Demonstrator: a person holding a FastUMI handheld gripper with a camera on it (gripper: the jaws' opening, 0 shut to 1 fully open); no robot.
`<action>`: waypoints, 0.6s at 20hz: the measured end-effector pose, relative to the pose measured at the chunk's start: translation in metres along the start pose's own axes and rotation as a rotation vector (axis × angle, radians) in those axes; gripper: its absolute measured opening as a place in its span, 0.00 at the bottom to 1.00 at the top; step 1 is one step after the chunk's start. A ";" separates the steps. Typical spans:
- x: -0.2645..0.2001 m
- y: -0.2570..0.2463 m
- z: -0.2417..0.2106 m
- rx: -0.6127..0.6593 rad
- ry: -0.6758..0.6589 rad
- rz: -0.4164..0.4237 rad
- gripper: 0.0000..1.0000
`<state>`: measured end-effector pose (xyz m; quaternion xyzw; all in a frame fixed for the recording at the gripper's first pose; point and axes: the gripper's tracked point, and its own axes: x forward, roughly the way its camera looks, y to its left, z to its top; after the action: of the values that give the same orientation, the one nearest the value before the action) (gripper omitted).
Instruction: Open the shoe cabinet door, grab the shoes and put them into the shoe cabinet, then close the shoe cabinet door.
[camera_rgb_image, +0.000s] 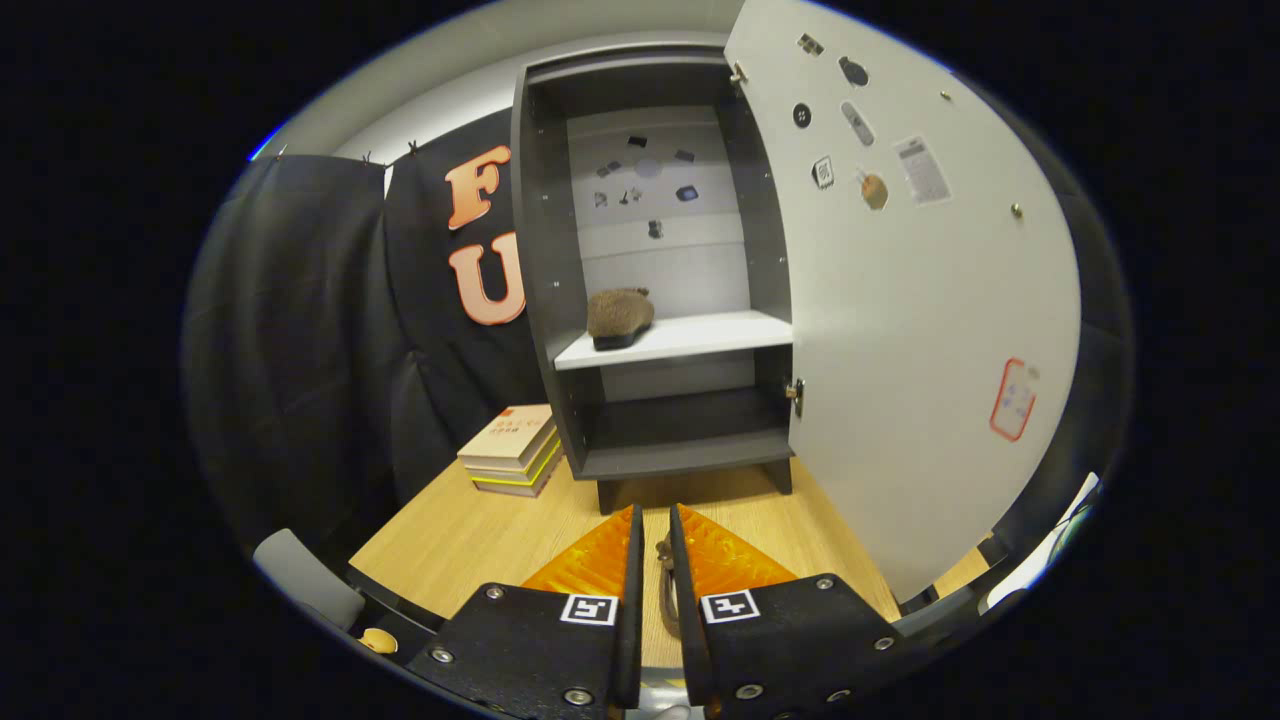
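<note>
The gripper (652, 530) sits at the bottom centre of the frame, its two fingers (632, 560) drawn close together with a narrow gap; a thin dark brown thing (665, 590), too narrow to make out, is held in that gap, and both fingers appear to press on it. Beyond the fingertips, in the middle of the frame, the cabinet (545, 300) stands on the wooden counter (450, 530) with its door (930, 330) swung wide open to the right, filling much of the right half of the frame. Small stickers and magnets dot the door's inner face, and a red-outlined one sits low on its right side. Inside the cabinet a white shelf (700, 335) crosses at mid-height, and one brown fuzzy shoe (618, 316) rests on its left part, toe side toward the cabinet's left wall. The lower compartment under the shelf is dark. Small pictures are stuck on the cabinet's back panel, in the upper middle of the frame. Left of the cabinet's foot, a stack of books (510, 450) lies on the counter, just beside the cabinet's side. Black cloth hangs behind on the left.
</note>
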<state>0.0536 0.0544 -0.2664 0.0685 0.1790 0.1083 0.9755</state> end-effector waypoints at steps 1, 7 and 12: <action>0.006 0.002 -0.014 0.000 0.032 0.013 0.17; 0.054 0.000 -0.090 0.030 0.189 0.032 0.17; 0.092 -0.005 -0.135 0.050 0.284 0.040 0.18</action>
<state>0.0892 0.0840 -0.4231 0.0802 0.3166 0.1316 0.9360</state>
